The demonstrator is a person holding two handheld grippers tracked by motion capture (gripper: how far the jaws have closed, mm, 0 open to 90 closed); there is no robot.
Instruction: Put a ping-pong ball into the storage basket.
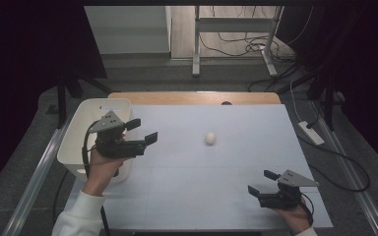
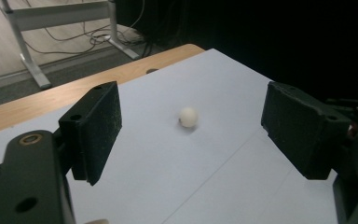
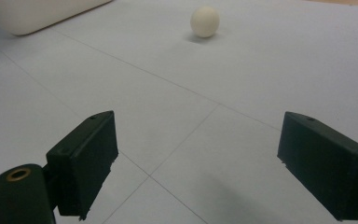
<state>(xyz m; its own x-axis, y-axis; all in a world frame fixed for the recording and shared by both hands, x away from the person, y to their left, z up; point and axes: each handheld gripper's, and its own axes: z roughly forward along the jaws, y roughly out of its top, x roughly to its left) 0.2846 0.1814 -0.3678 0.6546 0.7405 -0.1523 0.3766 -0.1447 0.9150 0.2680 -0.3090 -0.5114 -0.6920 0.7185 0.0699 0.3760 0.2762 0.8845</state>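
A small white ball (image 1: 210, 138) lies alone near the middle of the pale table; it also sits ahead of the jaws in the left gripper view (image 2: 188, 116) and far off in the right gripper view (image 3: 205, 21). My left gripper (image 1: 142, 130) hovers open beside the white bin, pointing right toward the ball, with nothing between its pads (image 2: 93, 128). My right gripper (image 1: 262, 182) rests low near the table's front right, open and empty (image 3: 196, 163), aimed left and away toward the ball.
A white plastic bin (image 1: 86, 123) stands at the table's left edge, partly under my left hand; its curved wall (image 3: 37, 14) shows in the right gripper view. The wooden table edge (image 1: 197, 97) runs along the back. Beyond it stand a desk frame and floor cables.
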